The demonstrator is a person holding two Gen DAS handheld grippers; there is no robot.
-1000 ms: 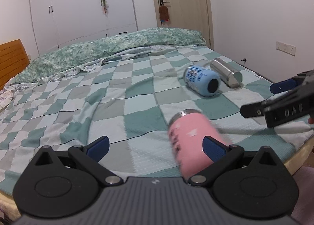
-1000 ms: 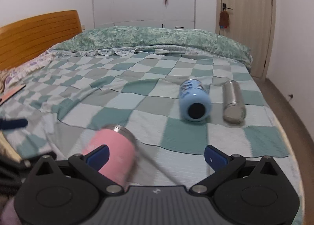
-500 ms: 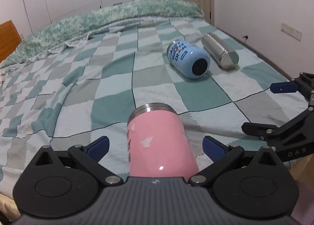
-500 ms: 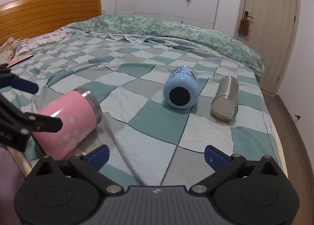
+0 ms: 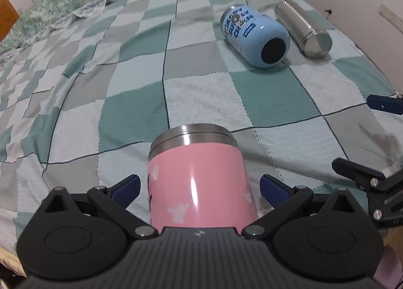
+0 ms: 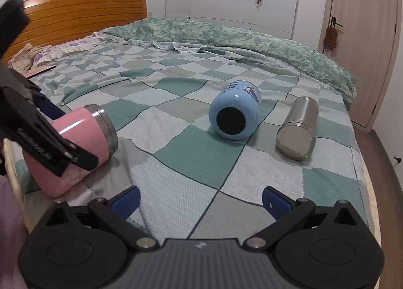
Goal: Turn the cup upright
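A pink cup (image 5: 199, 185) with a steel rim lies on its side on the checked bed cover, rim pointing away from me. My left gripper (image 5: 199, 188) is open with its two blue pads on either side of the cup's body, not touching it. The cup also shows in the right wrist view (image 6: 83, 143), partly behind the left gripper's black arm (image 6: 37, 135). My right gripper (image 6: 200, 199) is open and empty above the cover, to the right of the cup; it shows at the right edge of the left wrist view (image 5: 372, 148).
A light blue cup (image 5: 254, 34) and a steel flask (image 5: 302, 28) lie on their sides farther back right, also in the right wrist view (image 6: 235, 115) (image 6: 298, 129). A wooden headboard (image 6: 75, 17) stands left. The bed's near edge is close below both grippers.
My left gripper has moved forward and down over the pink cup, which now sits deeper between its open fingers. My right gripper has swung to the right.
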